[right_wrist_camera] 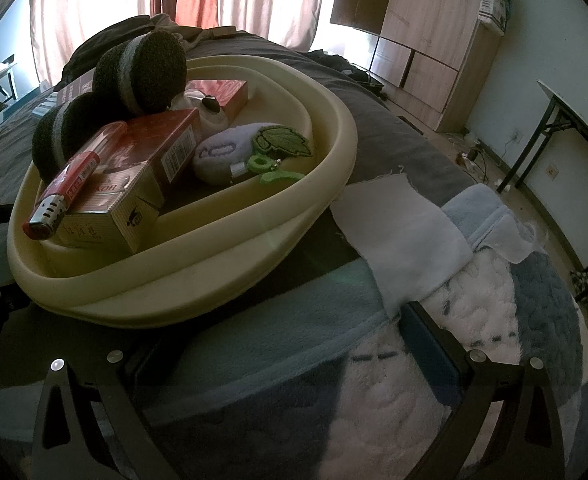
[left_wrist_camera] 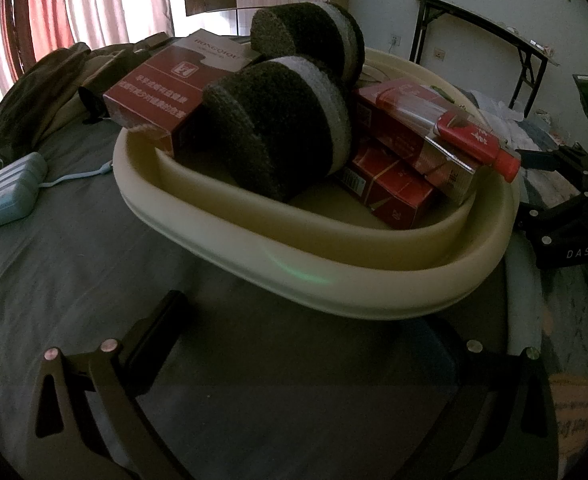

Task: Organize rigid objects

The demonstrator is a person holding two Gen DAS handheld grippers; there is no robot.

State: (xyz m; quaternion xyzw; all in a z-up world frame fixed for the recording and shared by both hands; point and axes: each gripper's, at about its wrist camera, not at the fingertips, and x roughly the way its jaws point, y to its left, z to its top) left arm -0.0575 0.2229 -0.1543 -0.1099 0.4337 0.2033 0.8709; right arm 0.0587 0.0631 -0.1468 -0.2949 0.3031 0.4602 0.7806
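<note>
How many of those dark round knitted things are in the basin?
2. One knitted roll lies near the middle of the cream basin, against the red boxes; the other knitted roll sits behind it by the far rim. More may be hidden underneath.

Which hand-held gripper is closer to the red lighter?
Left, probably. The left hand-held gripper faces the basin side where the red lighter lies; the right hand-held gripper hovers over the blanket, slightly farther.

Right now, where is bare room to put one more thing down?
Free: grey sheet between the blue remote and the cream basin. Inside the basin it is crowded: slippers, red boxes, lighter. Both tongs are open, empty.
</note>
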